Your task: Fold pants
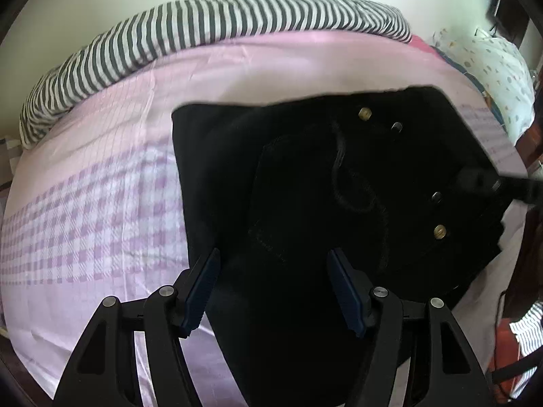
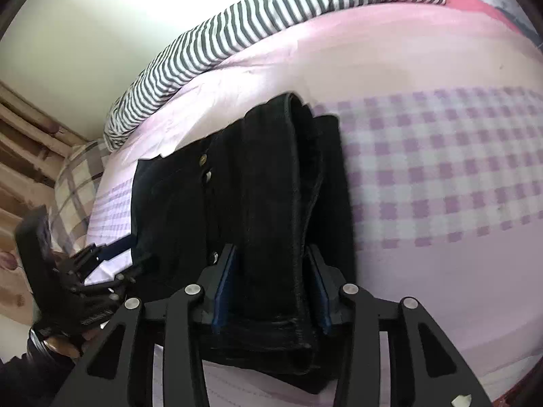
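Observation:
Black pants (image 1: 305, 186) lie folded on a pink and purple checked bedsheet (image 1: 101, 203), with brass buttons showing near the waistband. My left gripper (image 1: 273, 257) is open, its jaws wide apart above the near part of the pants and holding nothing. My right gripper (image 2: 271, 254) is closed on a thick folded bundle of the pants (image 2: 278, 203), the cloth pinched between its blue pads (image 2: 222, 288). The right gripper's tip also shows at the right edge of the left wrist view (image 1: 482, 179). The left gripper shows at the lower left of the right wrist view (image 2: 101, 271).
A grey and white striped blanket (image 1: 203, 23) runs along the far side of the bed by the wall. A dotted white pillow (image 1: 499, 71) lies at the far right. A plaid pillow (image 2: 74, 183) and a wooden headboard (image 2: 23, 129) are at the left in the right wrist view.

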Motion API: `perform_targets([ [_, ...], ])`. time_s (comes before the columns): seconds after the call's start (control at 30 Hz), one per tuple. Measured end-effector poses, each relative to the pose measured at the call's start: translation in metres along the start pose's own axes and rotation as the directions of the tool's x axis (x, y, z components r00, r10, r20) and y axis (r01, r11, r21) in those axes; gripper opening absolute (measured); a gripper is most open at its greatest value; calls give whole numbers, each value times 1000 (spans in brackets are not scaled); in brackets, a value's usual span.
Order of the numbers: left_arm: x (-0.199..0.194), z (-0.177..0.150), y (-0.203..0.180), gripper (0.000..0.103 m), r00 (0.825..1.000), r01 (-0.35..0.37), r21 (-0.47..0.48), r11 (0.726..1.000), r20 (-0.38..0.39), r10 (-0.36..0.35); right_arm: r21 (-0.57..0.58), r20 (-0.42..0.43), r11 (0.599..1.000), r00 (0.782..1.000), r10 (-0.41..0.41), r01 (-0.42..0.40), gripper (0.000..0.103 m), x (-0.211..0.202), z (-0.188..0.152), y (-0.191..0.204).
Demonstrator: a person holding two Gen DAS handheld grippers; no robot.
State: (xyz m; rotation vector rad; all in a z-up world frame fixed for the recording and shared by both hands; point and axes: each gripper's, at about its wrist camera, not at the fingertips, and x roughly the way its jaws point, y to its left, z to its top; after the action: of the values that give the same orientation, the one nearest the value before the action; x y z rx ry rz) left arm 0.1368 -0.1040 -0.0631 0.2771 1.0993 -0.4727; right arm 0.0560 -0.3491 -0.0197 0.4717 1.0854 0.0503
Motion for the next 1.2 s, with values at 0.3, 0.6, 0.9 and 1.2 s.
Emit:
perform_targets([
  [0.3,-29,35,22,66,990,-9,-50,999,140,16,-132,153,983,982,-109,130,44,-33,19,24],
  [0.6,42,66,56,75,999,37,-178,983,38,-31,-188,89,952,970,-227,240,38,20,46,35],
  [0.9,17,40,53,79,999,19,-187,982,43,-11,-179,65,952,968,-242,250,44,4,29,28],
  [1.2,-21,-17,37,79,999,-22,-154,988,34,27,-217,48,936,961,-274,278,48,-24,-24,32],
])
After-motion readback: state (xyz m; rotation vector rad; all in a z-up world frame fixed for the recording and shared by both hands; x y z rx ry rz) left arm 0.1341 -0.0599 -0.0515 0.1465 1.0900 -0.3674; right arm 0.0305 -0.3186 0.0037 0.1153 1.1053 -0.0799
